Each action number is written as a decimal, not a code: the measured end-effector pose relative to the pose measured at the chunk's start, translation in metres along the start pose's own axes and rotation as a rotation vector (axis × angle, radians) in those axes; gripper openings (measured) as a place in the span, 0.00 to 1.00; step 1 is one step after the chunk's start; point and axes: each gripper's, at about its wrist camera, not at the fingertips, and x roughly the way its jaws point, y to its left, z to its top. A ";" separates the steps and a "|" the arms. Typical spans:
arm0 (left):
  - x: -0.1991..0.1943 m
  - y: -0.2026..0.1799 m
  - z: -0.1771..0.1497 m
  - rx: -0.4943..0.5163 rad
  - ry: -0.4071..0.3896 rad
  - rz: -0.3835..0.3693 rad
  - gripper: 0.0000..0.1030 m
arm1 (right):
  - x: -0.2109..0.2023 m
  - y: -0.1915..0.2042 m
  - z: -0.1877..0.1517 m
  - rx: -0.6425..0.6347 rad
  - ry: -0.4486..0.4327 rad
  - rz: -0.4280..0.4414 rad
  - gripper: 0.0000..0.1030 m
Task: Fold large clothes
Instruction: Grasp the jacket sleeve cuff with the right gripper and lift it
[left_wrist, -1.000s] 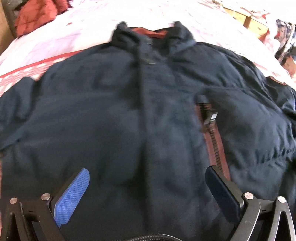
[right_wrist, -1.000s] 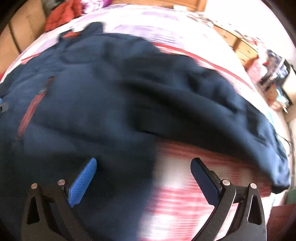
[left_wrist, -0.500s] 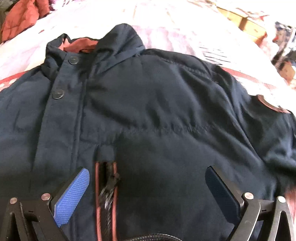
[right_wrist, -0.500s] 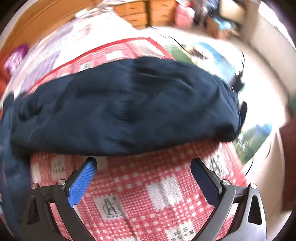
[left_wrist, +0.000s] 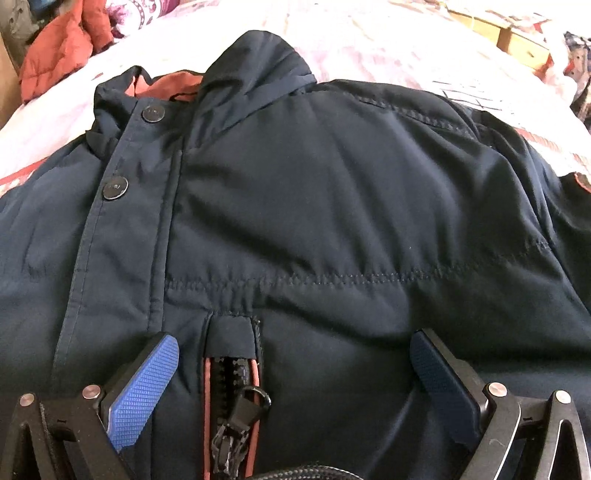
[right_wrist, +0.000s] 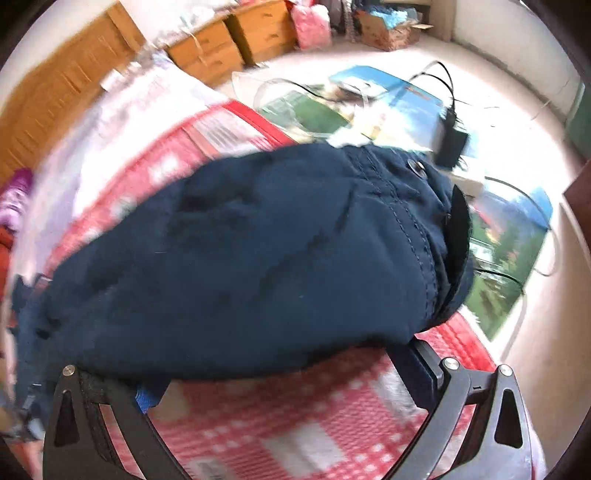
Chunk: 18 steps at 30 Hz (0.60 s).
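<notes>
A large navy jacket (left_wrist: 314, 206) lies spread face up on the bed, collar at the far end with an orange lining. My left gripper (left_wrist: 295, 365) is open, low over the chest, its fingers either side of a red-edged pocket zipper (left_wrist: 232, 398). In the right wrist view the jacket's sleeve (right_wrist: 258, 251) lies across the red checked bedcover (right_wrist: 314, 417), its cuff (right_wrist: 436, 236) with a snap at the right. My right gripper (right_wrist: 280, 373) is open at the sleeve's near edge, its fingertips hidden under the cloth.
A red-orange garment (left_wrist: 55, 48) lies at the bed's far left corner. Wooden drawers (right_wrist: 229, 40) stand past the bed. On the floor to the right are colourful mats (right_wrist: 509, 258), a black cable and adapter (right_wrist: 450, 136), and a cardboard box (right_wrist: 388, 26).
My left gripper has moved right and closer over the jacket's chest to the pocket zipper. My right gripper has swung right along the sleeve toward the cuff, and its fingertips have slid under the sleeve's edge.
</notes>
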 end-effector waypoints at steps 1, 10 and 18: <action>0.000 0.001 -0.001 0.002 -0.006 -0.003 1.00 | -0.008 -0.001 -0.003 0.005 0.001 0.039 1.00; 0.004 -0.001 -0.001 0.008 -0.033 -0.005 1.00 | -0.028 -0.020 -0.028 0.052 0.028 0.112 1.00; 0.004 -0.002 -0.001 0.008 -0.042 -0.004 1.00 | 0.013 0.008 0.017 0.172 0.055 0.268 1.00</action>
